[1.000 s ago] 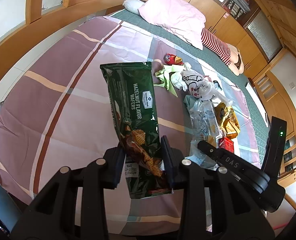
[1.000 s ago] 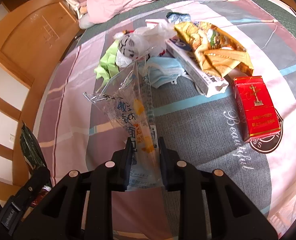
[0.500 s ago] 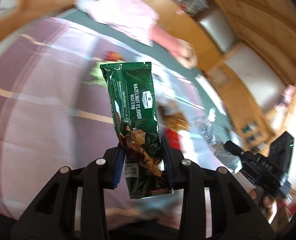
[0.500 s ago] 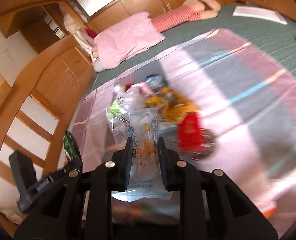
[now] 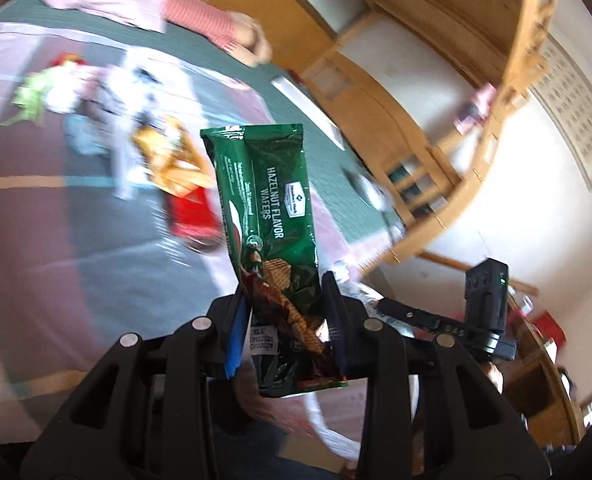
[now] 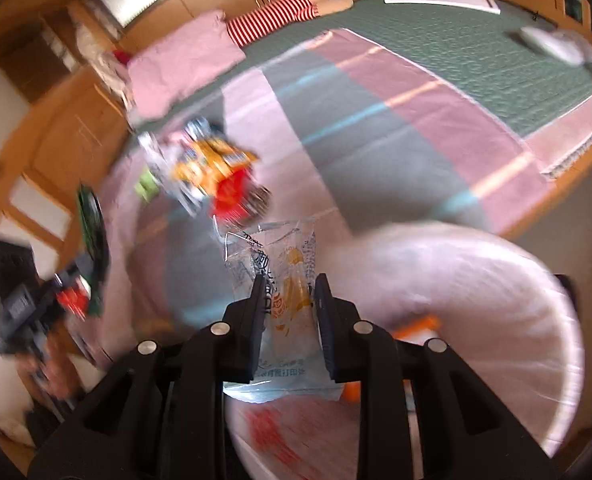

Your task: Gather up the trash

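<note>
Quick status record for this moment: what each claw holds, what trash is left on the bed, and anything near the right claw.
left claw: shut on green hazelnut wafer wrapper, held upright
right claw: shut on clear plastic wrapper with orange print
trash left on bed: blurred pile with red carton and orange-yellow snack bag
near right claw: pale pink translucent bag, below and to its right, motion-blurred
image quality: both views blurred

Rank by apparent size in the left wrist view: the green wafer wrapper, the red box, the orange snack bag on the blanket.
1. green wafer wrapper, biggest, though it is held in the left gripper close to the lens.
2-3. red box and orange snack bag: blurred, alike, no ranking.
</note>
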